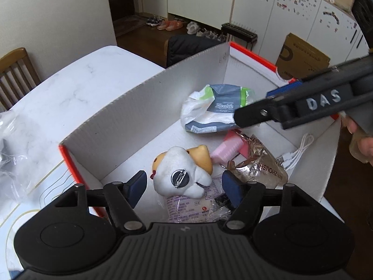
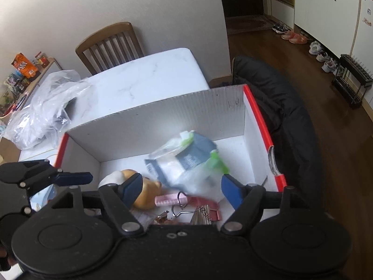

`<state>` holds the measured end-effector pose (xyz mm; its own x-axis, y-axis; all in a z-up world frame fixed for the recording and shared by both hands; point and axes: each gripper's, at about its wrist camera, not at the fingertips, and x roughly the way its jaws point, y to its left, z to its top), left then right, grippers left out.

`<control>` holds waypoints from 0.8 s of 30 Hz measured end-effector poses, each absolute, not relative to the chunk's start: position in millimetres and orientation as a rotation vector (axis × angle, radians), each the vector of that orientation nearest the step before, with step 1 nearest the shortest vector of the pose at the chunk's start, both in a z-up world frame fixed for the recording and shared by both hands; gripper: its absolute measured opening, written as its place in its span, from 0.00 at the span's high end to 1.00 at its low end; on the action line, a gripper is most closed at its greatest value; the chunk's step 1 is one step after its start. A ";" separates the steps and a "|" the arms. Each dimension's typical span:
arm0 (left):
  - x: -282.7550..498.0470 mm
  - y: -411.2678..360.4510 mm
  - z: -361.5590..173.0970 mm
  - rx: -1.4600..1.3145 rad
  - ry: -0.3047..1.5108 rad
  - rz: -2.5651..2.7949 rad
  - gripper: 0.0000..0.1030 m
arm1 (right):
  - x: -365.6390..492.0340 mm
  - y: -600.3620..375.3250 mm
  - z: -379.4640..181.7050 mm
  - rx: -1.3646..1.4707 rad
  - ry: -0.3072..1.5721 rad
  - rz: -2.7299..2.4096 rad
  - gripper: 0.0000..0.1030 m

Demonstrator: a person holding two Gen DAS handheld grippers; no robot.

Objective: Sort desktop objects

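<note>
The white box (image 1: 149, 98) holds the sorted clutter. The tissue pack (image 2: 186, 161), blurred at twelve o'clock, could bounce out. The plush toy (image 1: 184, 170) could be snagged between the spread left gripper (image 1: 184, 186). The right gripper (image 2: 181, 191) is spread, empty.

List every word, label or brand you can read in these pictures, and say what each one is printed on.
"Health": on the grey, white and green tissue pack in the box.
"DAS": white letters on the right hand-held gripper.
"ZHOUSHI", part of a longer line: on the shiny brown wrapper.
Too small to read: the print on the clear packet under the plush toy, and on the brown carton on the floor.
</note>
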<state>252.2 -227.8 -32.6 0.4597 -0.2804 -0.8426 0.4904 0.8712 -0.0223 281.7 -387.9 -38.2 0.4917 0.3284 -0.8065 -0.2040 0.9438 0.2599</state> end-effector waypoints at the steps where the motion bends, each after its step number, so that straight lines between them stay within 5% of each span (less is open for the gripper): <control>1: 250.8 -226.5 -30.4 0.230 0.979 -0.474 0.32 | 278.7 -388.5 -35.4 0.133 1.002 0.329 0.28; 24: 188.1 -204.8 18.2 0.141 0.850 -0.420 0.32 | 200.0 -382.6 12.3 0.038 0.808 0.460 0.26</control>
<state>188.1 -204.8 18.2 0.5839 -0.3029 -0.7532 0.4137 0.9093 -0.0450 200.0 -382.6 12.3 0.5977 0.4108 -0.6885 -0.3824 0.9009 0.2055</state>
